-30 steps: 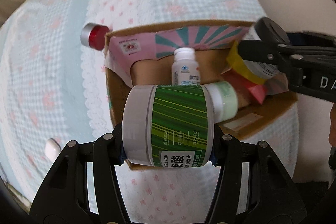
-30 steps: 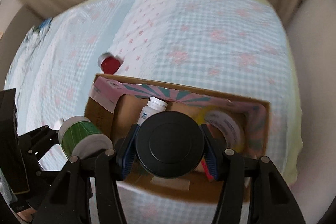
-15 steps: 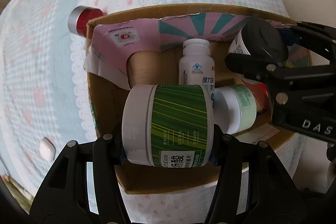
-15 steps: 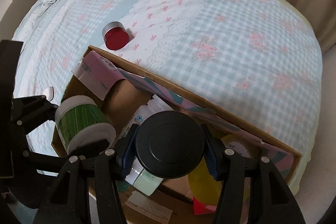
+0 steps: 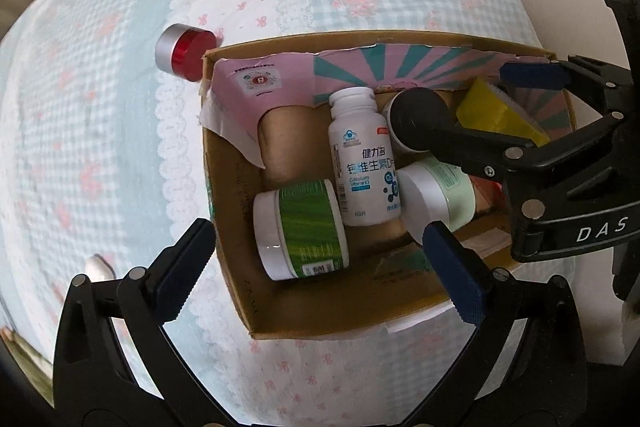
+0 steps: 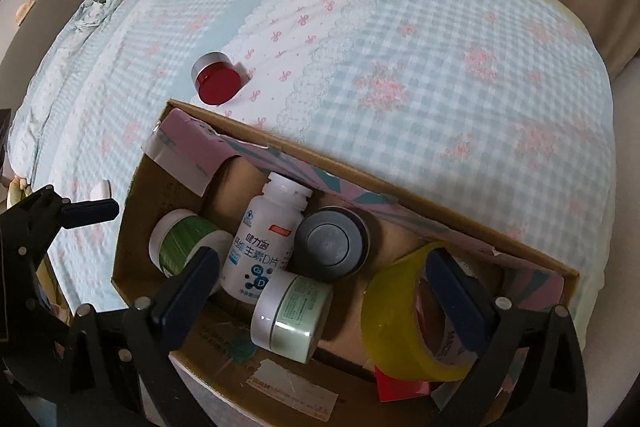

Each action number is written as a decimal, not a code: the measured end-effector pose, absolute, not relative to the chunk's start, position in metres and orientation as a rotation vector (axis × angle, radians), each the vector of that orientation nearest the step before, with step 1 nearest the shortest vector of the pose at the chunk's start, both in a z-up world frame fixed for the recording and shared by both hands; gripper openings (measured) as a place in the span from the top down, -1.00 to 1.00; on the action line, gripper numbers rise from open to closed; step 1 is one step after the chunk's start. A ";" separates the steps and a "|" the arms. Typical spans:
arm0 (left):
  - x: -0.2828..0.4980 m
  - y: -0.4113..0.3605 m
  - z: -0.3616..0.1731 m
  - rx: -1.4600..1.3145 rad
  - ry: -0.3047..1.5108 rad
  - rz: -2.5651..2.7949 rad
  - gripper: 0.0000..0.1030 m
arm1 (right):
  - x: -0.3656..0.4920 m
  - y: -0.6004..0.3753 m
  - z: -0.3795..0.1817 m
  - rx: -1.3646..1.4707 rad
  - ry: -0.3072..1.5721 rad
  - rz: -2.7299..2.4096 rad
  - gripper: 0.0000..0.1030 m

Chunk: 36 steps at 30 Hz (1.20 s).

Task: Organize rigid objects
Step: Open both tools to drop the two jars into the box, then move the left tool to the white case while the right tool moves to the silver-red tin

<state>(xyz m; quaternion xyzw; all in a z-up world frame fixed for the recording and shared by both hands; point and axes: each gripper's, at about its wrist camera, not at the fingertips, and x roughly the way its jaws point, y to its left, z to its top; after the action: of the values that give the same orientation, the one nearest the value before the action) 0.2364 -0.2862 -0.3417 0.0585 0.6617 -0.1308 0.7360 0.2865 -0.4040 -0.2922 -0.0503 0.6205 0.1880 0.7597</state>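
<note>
bed (image 6: 460, 39): checked blue-and-pink cover, carries everything
cardboard box (image 5: 224, 227): on the bed, open top, pink-and-teal liner along far wall
left hand-held gripper (image 5: 320, 263): over box's near-left corner, jaws just opened, spread wide, clamped on nothing
right hand-held gripper (image 6: 324, 291): over the box, jaws just opened, spread wide, nothing gripped
yellow tape roll (image 6: 404, 323): in box, right end
white vitamin bottle (image 5: 362, 163): on its side, mid box
green-label jar (image 5: 304, 235): on its side, box's left end, touching the bottle
black-lidded jar (image 6: 332, 247): in box beside bottle
pale green jar (image 6: 292, 315): on its side, near wall, touching bottle
red-capped jar (image 6: 216, 79): on bed outside the box, just beyond its far-left corner
</note>
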 end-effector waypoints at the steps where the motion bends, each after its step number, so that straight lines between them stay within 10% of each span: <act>1: 0.236 -0.286 -0.341 0.136 1.450 -0.285 -0.99 | 0.286 -0.404 -0.292 -0.107 1.358 0.405 -1.00; 36: 0.145 -0.119 -0.169 0.037 1.222 -0.205 -0.99 | 0.174 -0.333 -0.134 -0.092 1.182 0.225 -1.00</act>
<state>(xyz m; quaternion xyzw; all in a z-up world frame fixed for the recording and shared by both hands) 0.1452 -0.1193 -0.1687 0.0172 0.5728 -0.0962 0.8138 0.1742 -0.3335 -0.1336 -0.0433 0.5559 0.1057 0.8234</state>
